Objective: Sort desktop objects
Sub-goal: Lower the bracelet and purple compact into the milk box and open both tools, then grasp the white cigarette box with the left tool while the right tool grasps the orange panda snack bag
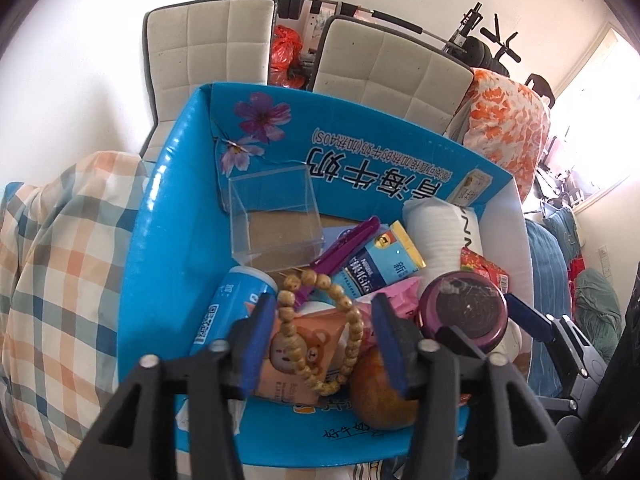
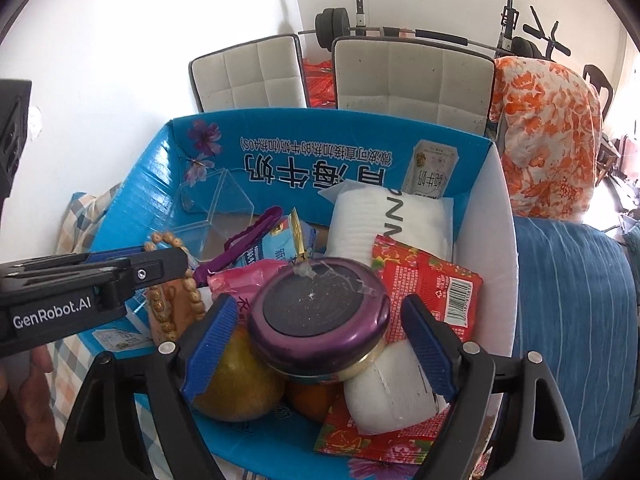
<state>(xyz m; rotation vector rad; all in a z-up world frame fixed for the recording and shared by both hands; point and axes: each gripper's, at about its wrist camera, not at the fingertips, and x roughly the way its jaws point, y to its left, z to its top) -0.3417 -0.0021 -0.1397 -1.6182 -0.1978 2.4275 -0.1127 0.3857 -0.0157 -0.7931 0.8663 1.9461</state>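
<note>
A blue carton (image 1: 160, 240) sits on a plaid-covered bed (image 1: 56, 264).

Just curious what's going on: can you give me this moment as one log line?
left gripper: open over bead bracelet | right gripper: open around purple-lidded jar | blue box: full | nothing held

The blue carton (image 2: 132, 184) serves as landmark. Its near wall runs under the tool arms and off the bottom edge in both views. Inside it, the orange (image 2: 314, 400) shows only a sliver beneath the purple-lidded jar (image 2: 320, 316). The white tube (image 2: 392, 384) is partly hidden behind the right tool's (image 2: 320, 348) finger. The small print on the red packet (image 2: 424, 284) is unreadable.
</note>
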